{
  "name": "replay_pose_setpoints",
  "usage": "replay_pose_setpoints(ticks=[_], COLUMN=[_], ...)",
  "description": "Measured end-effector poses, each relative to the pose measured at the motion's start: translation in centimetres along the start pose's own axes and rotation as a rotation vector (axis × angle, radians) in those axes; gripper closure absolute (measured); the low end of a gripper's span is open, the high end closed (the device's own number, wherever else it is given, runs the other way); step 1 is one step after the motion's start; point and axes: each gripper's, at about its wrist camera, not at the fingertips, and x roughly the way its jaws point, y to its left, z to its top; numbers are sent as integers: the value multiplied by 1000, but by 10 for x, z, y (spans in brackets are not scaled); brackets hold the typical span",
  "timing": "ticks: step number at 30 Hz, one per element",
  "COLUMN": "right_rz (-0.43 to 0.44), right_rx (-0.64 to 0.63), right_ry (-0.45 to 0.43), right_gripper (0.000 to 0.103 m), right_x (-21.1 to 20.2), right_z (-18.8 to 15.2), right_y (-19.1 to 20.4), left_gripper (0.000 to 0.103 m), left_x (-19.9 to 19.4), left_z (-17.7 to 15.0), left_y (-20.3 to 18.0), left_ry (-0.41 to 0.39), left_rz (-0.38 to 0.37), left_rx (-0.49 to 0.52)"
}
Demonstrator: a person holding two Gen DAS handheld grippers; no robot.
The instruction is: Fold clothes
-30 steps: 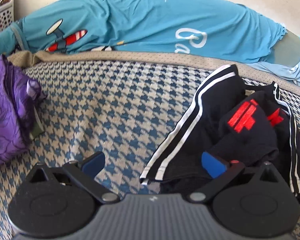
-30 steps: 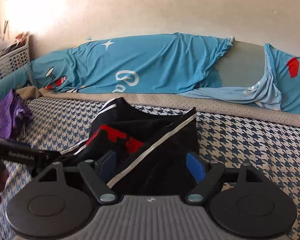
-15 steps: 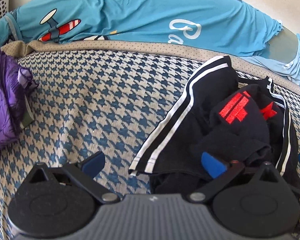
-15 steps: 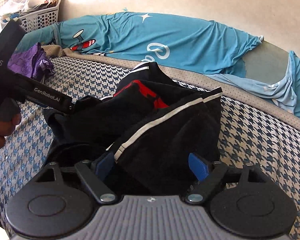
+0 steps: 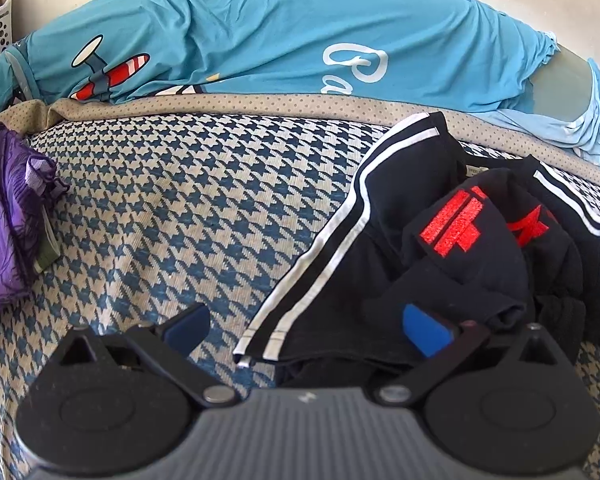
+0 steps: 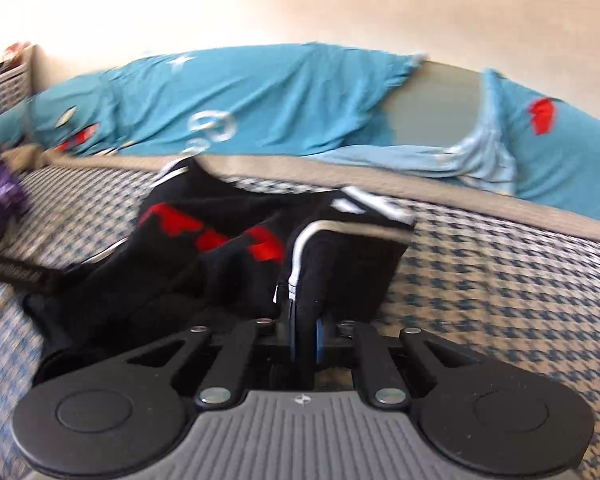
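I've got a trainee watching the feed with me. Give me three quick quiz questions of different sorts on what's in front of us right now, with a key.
1. True or false: the right gripper is shut on the black garment.
2. Multiple choice: the left gripper is A) open, B) clamped on the purple cloth, C) out of view.
3. Fill in: the white stripes on the garment's edge nearest the left gripper number ____.

Key: 1 true; 2 A; 3 two.
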Motion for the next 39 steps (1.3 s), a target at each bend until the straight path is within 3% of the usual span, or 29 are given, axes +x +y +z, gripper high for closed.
replay_pose_setpoints(ticks=[4,9,20,29,30,32,34,36,39], right_rz=[-126,-203,-258,-396,-381,-340,-298,-272,-232], right_rx=[90,165,233,338,364,398,420,416,393], right_ry=[-13,-15,-68,41,49,38,15,1,9], right_gripper=[93,94,96,95,92,71,39,32,32], right_x=[0,-2,2,33,33,28,23,19,17], right_z=[4,3,4,-6,-7,-8,-7,-4,0], right_y=[-28,-57,-105,-137,-140,-143,-141,-135,-125], left_gripper=[0,0,0,0,0,0,0,0,0], left_x=[1,2,3,3,2,1,0,-1,-4], left_z=[1,2,0,0,0,-1,-1,-2,-3], left_y=[-7,-15,-30,-29,-29,-29,-30,-30,-29], left_ry=[-3,-9,-38,-32,-32,-33,-34,-35,-36], left_rz=[7,10,23,14,14,15,17,18,15], left_rx=[4,3,43,39,39,40,43,47,49])
